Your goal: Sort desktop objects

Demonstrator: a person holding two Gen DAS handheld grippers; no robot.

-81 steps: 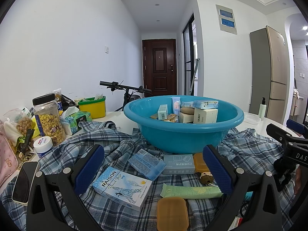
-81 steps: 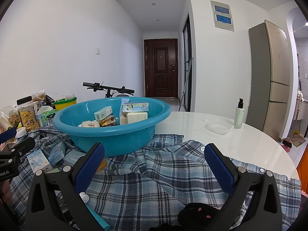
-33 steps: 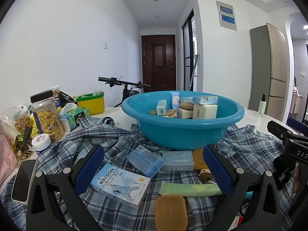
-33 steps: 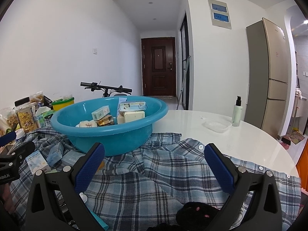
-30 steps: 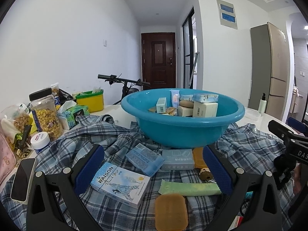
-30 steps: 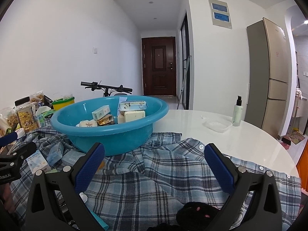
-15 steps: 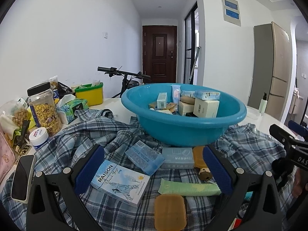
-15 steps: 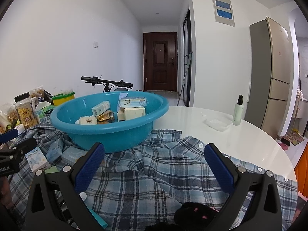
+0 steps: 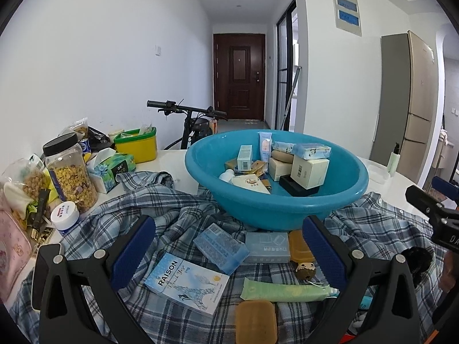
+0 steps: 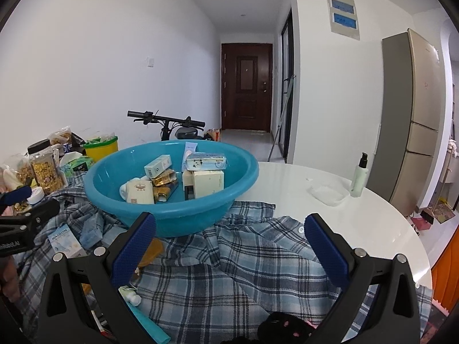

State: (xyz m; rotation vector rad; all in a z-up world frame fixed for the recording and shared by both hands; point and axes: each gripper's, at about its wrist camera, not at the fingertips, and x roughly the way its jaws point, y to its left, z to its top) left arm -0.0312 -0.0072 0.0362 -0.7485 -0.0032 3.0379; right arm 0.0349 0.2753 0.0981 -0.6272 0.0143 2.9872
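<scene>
A blue basin holding several small boxes and tubes stands on a plaid shirt. In front of it lie a Raison box, a clear blue case, a pale blue box, a green tube, an orange soap bar and a small doll head. My left gripper hovers open above these loose items. My right gripper hangs open over the shirt, right of the basin, holding nothing.
Snack jars, a tissue box, a yellow tub and a phone crowd the left. A pump bottle and a clear dish sit on the white table. A black furry item lies near me.
Both grippers have risen and tilted down a little, so the basin's inside shows more. Nothing on the table has moved, and both stay open.
</scene>
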